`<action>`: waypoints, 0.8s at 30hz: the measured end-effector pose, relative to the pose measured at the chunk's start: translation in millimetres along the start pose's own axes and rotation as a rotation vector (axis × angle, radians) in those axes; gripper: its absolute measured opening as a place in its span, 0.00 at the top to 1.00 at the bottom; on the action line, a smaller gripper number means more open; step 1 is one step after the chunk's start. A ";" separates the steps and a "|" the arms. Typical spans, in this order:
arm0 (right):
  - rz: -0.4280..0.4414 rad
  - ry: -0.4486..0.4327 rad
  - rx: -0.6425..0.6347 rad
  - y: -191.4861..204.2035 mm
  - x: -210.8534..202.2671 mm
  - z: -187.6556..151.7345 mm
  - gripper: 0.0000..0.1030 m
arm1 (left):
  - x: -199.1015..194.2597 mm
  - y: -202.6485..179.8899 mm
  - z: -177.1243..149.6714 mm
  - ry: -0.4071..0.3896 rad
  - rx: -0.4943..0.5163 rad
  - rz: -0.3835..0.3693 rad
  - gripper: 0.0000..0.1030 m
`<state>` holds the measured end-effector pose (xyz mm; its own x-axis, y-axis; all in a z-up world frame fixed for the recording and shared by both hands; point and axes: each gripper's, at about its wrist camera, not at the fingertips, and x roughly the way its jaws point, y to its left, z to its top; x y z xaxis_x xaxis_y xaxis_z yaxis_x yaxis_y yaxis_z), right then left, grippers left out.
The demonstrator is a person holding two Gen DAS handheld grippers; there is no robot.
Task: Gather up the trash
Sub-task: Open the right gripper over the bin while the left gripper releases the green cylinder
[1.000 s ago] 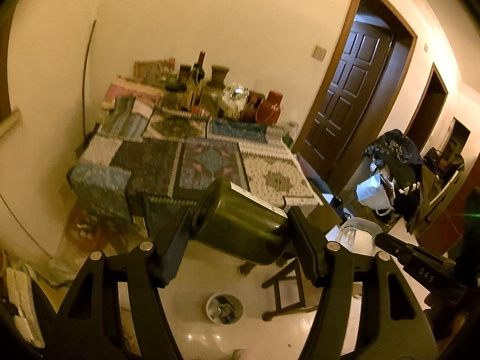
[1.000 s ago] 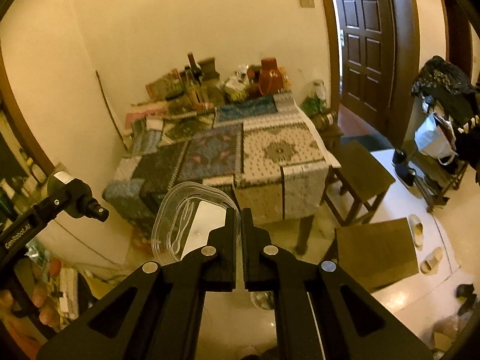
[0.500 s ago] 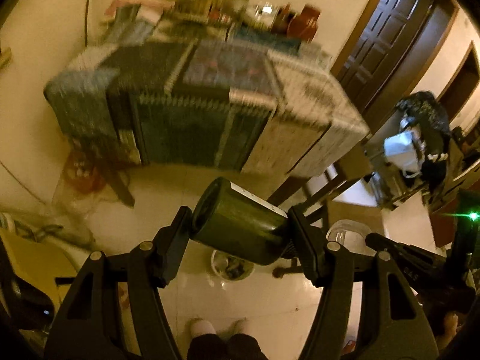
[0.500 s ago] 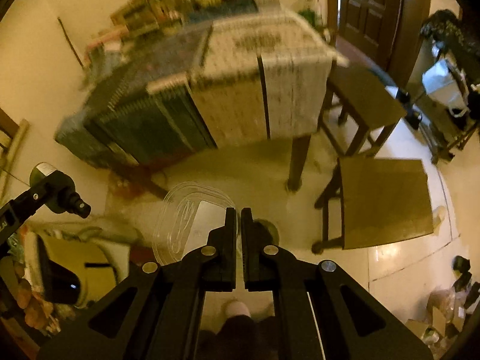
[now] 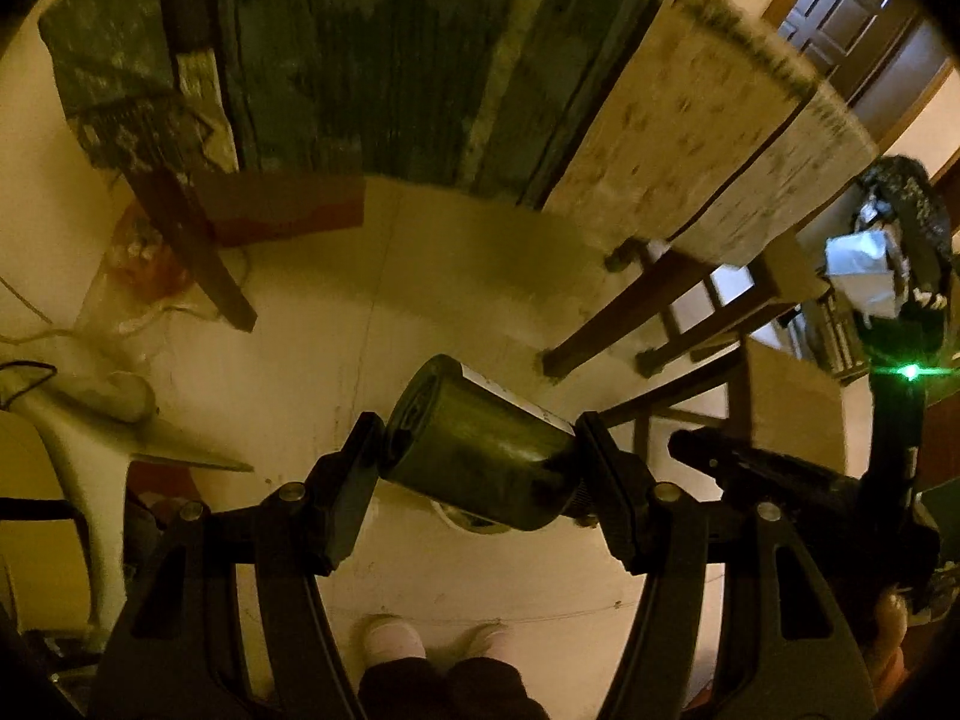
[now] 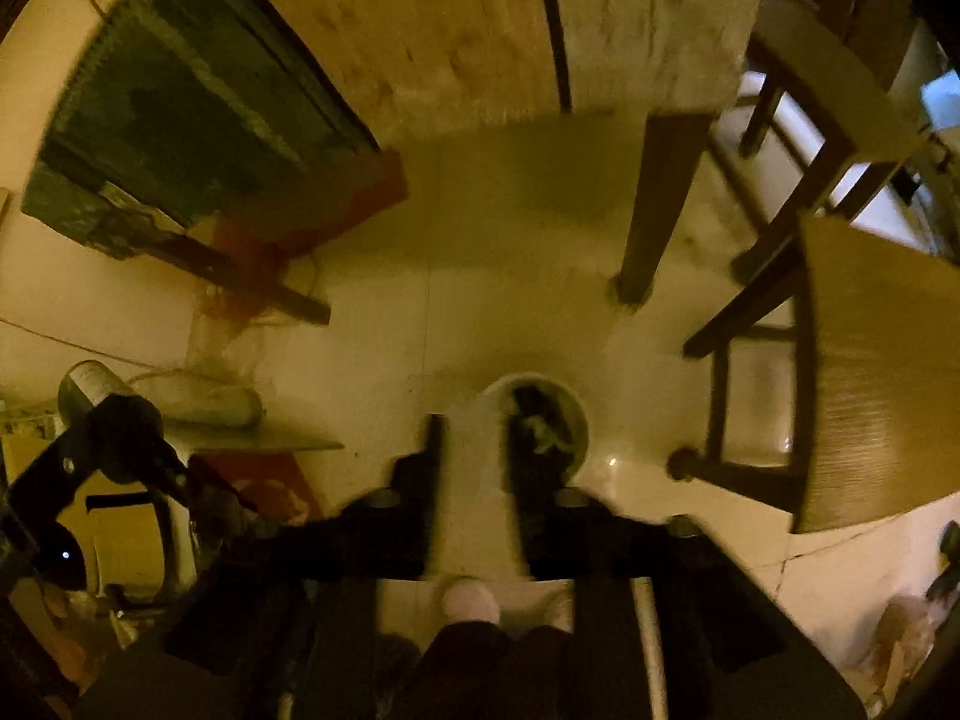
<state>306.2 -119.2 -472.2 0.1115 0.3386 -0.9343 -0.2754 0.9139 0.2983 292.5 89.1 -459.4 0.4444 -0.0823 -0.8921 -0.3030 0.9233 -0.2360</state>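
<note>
My left gripper (image 5: 477, 450) is shut on a dark green bottle (image 5: 480, 456), held sideways above the floor with its base toward the camera. A small round white bin (image 6: 558, 420) with scraps inside stands on the floor; in the left wrist view only its rim (image 5: 462, 522) shows under the bottle. My right gripper (image 6: 474, 438) is open just above the bin. A pale blurred shape lies between its fingers (image 6: 432, 450); I cannot tell whether it is the clear plastic lid. The right gripper also shows in the left wrist view (image 5: 750, 462).
A table draped with patterned cloth (image 5: 420, 60) fills the top of both views, its wooden legs (image 6: 654, 204) close ahead. A wooden stool (image 6: 870, 378) stands right of the bin. Clutter and bags (image 5: 120, 300) lie at the left. My feet (image 6: 474, 597) are below.
Both grippers tilted down toward the floor and came over the bin. The right gripper opened; the clear lid it pinched is no longer plainly held. The left still holds the bottle.
</note>
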 end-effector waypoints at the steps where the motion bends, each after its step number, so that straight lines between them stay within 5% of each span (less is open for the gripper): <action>1: -0.001 0.000 0.000 -2.0 5.4 -0.8 0.55 | 10.9 0.0 -2.5 0.017 0.000 -0.002 0.38; 13: -0.020 0.005 0.050 -34.4 0.8 -4.2 0.54 | 102.4 -38.5 -25.3 0.239 0.046 -0.091 0.37; 17: -0.032 -0.013 0.046 -38.9 -12.2 -0.9 0.54 | 122.8 -53.0 -29.7 0.325 0.062 -0.067 0.34; 24: -0.012 -0.049 0.011 -31.1 -57.6 3.5 0.54 | 80.8 -65.4 -23.0 0.311 0.090 -0.031 0.34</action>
<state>311.7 -166.3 -427.0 0.1611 0.3378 -0.9273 -0.2637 0.9202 0.2894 328.9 13.4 -524.9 0.1695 -0.2088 -0.9632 -0.2118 0.9468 -0.2425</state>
